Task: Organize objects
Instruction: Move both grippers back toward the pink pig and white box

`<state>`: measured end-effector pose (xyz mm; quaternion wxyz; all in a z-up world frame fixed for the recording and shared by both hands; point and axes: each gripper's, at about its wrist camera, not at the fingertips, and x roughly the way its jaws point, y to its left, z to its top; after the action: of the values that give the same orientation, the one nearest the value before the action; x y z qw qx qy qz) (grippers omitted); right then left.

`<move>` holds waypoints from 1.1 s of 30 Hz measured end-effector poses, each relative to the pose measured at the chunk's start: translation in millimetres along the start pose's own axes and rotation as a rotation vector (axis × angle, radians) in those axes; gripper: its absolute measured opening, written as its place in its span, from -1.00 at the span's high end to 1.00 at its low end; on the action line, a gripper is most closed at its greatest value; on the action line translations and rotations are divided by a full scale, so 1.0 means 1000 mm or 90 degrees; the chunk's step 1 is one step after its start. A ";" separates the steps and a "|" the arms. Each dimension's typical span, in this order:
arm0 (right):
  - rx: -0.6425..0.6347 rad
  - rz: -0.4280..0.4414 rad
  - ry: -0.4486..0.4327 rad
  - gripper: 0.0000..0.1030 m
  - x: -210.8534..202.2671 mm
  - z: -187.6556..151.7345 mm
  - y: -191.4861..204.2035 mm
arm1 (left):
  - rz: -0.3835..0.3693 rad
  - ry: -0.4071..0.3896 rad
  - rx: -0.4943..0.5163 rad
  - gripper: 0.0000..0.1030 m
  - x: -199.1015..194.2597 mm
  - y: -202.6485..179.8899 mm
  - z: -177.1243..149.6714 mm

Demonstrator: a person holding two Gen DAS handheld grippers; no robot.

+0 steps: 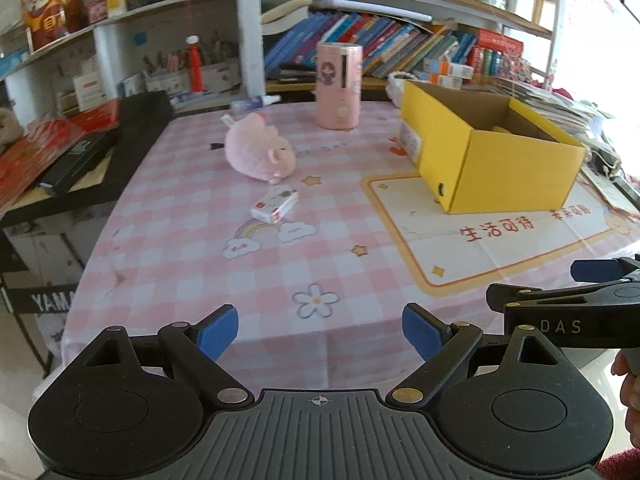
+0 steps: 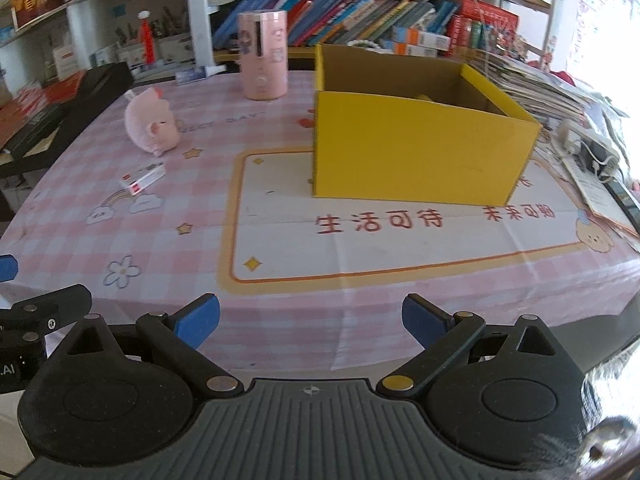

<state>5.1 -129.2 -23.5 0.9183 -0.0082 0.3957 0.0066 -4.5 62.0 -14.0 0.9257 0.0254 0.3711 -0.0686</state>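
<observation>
A pink plush pig lies on the pink checked tablecloth; it also shows in the right wrist view. A small white and red box lies just in front of it, and shows in the right wrist view. A pink cylinder canister stands at the back, also in the right wrist view. An open yellow cardboard box stands at the right, with something yellow inside; it fills the middle of the right wrist view. My left gripper and right gripper are open and empty above the table's near edge.
Bookshelves with books and boxes stand behind the table. A black keyboard case with red items lies at the left. A stack of papers and cables sits right of the yellow box. A tube lies at the back.
</observation>
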 end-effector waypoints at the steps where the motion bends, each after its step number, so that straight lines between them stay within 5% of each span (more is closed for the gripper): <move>1: -0.004 0.003 -0.001 -0.91 0.000 0.000 0.003 | 0.003 -0.001 -0.003 -0.77 -0.001 0.003 0.000; 25: -0.065 0.066 -0.047 -0.84 -0.005 0.017 0.050 | 0.037 -0.037 -0.040 -0.77 -0.007 0.040 0.005; 33: -0.084 0.091 -0.037 -0.32 0.007 0.023 0.051 | 0.033 -0.023 -0.052 -0.77 0.008 0.039 0.010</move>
<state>25.7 -77.5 -13.7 0.9242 -0.0399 0.3669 0.0986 13.7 99.1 -12.7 0.9340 -0.0040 0.3561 -0.0299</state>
